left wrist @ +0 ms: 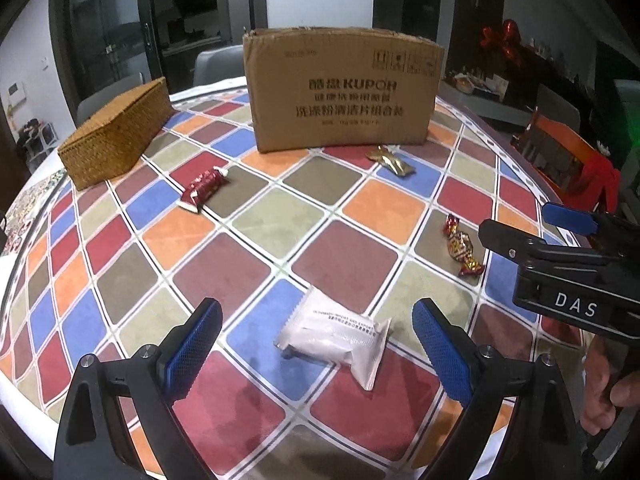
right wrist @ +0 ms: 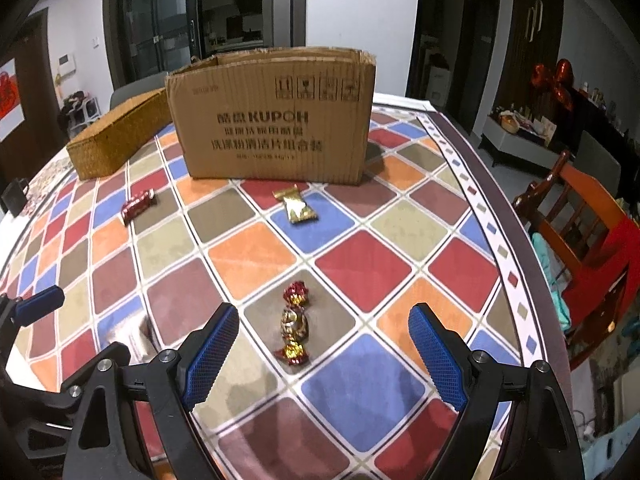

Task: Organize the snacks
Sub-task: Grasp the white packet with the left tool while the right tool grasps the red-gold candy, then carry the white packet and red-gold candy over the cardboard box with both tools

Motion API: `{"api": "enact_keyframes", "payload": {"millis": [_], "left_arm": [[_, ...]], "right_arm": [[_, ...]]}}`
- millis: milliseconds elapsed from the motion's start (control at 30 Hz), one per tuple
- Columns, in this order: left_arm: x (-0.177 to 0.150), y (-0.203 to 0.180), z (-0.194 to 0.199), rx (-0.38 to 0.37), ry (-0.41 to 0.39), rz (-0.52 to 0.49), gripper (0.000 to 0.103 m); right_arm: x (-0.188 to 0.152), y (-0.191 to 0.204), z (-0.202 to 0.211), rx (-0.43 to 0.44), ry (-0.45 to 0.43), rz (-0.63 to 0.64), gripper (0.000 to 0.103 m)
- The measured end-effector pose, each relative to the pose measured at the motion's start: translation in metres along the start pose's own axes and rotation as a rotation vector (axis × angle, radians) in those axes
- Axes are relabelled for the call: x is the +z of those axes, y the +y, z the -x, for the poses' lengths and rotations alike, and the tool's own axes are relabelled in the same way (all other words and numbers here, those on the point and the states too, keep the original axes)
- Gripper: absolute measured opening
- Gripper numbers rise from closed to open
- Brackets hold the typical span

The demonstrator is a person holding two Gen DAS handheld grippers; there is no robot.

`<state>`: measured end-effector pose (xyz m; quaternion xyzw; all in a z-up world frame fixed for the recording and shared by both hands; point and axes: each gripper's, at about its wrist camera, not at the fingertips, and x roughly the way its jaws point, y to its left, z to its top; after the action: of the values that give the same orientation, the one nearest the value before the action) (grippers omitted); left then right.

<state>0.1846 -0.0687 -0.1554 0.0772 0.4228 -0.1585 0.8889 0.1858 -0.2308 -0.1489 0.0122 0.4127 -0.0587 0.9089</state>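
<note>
Snacks lie loose on the checked tablecloth (left wrist: 256, 264), 4 that I can count, and none looks gathered yet, so I judge this to be the opening step: the reach for the first 2 pieces.

My left gripper (left wrist: 316, 350) hangs over the white packet (left wrist: 334, 338), jaws spread wide, blue pads well clear on both sides; nothing is held. My right gripper (right wrist: 324, 354) has its jaws equally wide over the twist-wrapped candy (right wrist: 294, 324), which lies lengthwise in the gap, nearer the left pad, touching neither. Further off, the red bar (left wrist: 202, 188) and the gold packet (left wrist: 392, 160) lie in front of the cardboard box (left wrist: 344, 92), gold just beside its base. A woven basket (left wrist: 116, 136) stands left of the box.

Next, I think, each gripper has to come lower until the pads straddle its snack at table level, then squeeze. The candy is small and slippery, so centring it first seems wise. Which container is the target I cannot tell.

Both grippers tilt steeply down toward the table, side by side, right one showing at the left view's edge.
</note>
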Motion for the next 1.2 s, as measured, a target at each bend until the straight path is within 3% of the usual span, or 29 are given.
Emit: {"api": "enact_keyframes", "payload": {"millis": [567,700,867,1000,1200], "left_arm": [[-0.012,-0.003,-0.033,-0.038,0.094,-0.007,0.095],[-0.014,-0.003,-0.041,-0.052,0.123,-0.009,0.078],[-0.013,-0.001,-0.042,-0.039,0.110,-0.015,0.065],[-0.011,0.002,-0.041,-0.028,0.101,-0.020,0.051],[-0.010,0.003,-0.040,-0.025,0.096,-0.024,0.047]], "right_arm": [[-0.006,0.004,-0.031,0.001,0.079,0.002,0.088],[-0.006,0.006,-0.040,0.003,0.097,0.004,0.087],[-0.006,0.009,-0.046,0.007,0.107,0.007,0.086],[-0.006,0.011,-0.050,0.019,0.126,0.009,0.071],[-0.007,0.014,-0.054,0.045,0.145,0.014,0.041]]}}
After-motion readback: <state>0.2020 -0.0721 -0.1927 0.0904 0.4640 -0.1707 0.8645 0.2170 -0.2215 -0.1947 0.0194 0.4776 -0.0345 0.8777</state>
